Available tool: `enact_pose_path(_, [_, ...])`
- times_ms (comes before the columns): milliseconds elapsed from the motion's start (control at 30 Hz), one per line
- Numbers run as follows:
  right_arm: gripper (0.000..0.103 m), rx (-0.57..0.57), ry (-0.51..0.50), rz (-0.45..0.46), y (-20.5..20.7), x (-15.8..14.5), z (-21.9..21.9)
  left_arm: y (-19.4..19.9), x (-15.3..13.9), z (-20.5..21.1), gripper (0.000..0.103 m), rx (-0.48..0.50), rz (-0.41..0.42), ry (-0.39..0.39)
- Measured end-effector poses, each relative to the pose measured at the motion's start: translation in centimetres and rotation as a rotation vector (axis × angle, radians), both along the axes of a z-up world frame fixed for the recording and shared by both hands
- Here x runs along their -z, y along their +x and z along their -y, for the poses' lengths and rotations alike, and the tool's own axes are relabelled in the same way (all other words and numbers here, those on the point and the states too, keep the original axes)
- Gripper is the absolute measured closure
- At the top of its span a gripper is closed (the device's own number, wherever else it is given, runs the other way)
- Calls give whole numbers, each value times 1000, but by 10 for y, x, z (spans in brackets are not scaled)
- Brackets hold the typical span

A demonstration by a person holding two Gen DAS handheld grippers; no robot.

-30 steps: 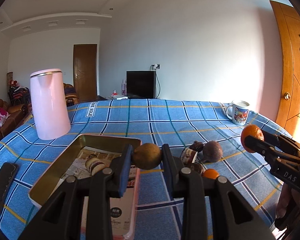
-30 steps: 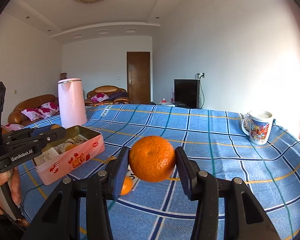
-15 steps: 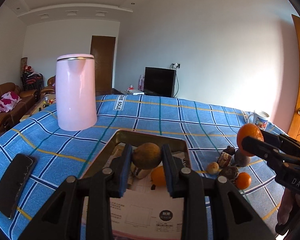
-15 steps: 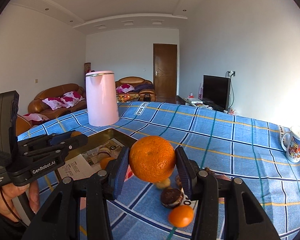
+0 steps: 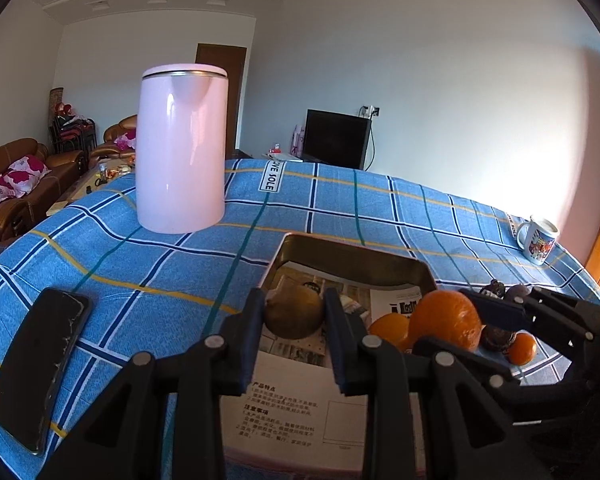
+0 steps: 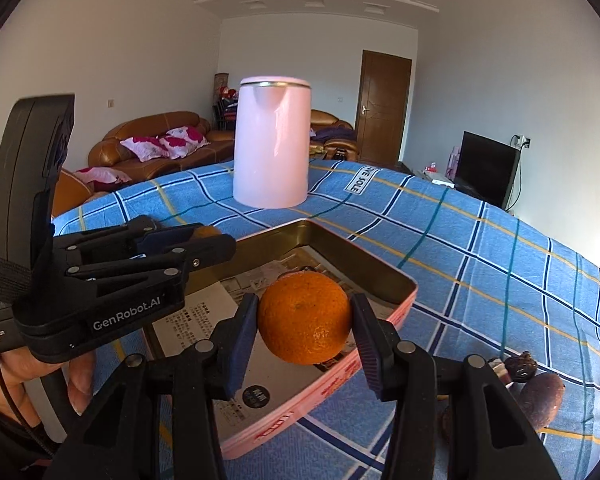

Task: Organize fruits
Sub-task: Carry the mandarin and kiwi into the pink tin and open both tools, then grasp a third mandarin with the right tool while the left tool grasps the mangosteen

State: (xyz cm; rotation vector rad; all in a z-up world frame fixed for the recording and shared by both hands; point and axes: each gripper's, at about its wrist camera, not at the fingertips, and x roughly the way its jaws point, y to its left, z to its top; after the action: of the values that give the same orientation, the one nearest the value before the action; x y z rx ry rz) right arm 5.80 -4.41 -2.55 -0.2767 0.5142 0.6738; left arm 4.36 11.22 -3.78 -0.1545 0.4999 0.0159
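Observation:
My left gripper (image 5: 294, 314) is shut on a brownish-green round fruit (image 5: 294, 316) and holds it over the near part of a pink tin box (image 5: 396, 262) lined with printed paper. My right gripper (image 6: 305, 318) is shut on a large orange (image 6: 305, 317) and holds it over the same box (image 6: 396, 308). The right gripper with its orange (image 5: 446, 324) shows at the right of the left wrist view. A smaller orange (image 5: 388, 330) lies in the box. The left gripper (image 6: 216, 242) shows at the left of the right wrist view.
A tall pink kettle (image 5: 180, 148) stands on the blue checked cloth (image 5: 340, 208) behind the box. A black phone (image 5: 40, 368) lies at the left. A mug (image 5: 538, 234) stands far right. Dark fruits (image 6: 540, 396) and a small orange (image 5: 522, 348) lie right of the box.
Both grippers have moved left over the tin box with their fruits still held. The right gripper has come down close beside the left one.

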Motion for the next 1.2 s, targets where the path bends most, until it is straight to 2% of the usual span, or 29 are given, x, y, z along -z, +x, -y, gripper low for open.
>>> enact_pose_path(233, [54, -30, -111, -77, 6, 20, -28, 2, 4, -1, 71, -2, -25, 14])
enact_pose_path(333, [53, -31, -115, -93, 9, 20, -28, 2, 5, 1, 70, -6, -29, 19])
enact_pose_path(400, [42, -22, -101, -83, 7, 17, -24, 0, 4, 3, 65, -6, -26, 25])
enact_pose_path(433, [42, -18, -94, -80, 8, 16, -21, -1, 2, 5, 57, -9, -20, 28])
enact_pose_path(467, [42, -13, -85, -78, 7, 13, -16, -4, 0, 7, 49, -9, -10, 29])
enact_pose_path(567, [42, 16, -60, -55, 0, 5, 9, -12, -8, 17, 39, 3, 19, 41])
enact_pose_path(733, [42, 131, -25, -45, -4, -1, 78, -18, -16, 51, 30, 78, 41, 61])
enact_pose_path(833, [42, 232, -41, -49, -2, 2, 119, -15, -14, 76, 30, 140, 27, 66])
enact_pose_path(967, [42, 299, -28, -90, 5, 5, 151, -10, -10, 109, 30, 213, 1, 105])
enact_pose_path(1200, [42, 252, -24, -166, 12, 17, 150, -3, -5, 130, 30, 243, -28, 132])
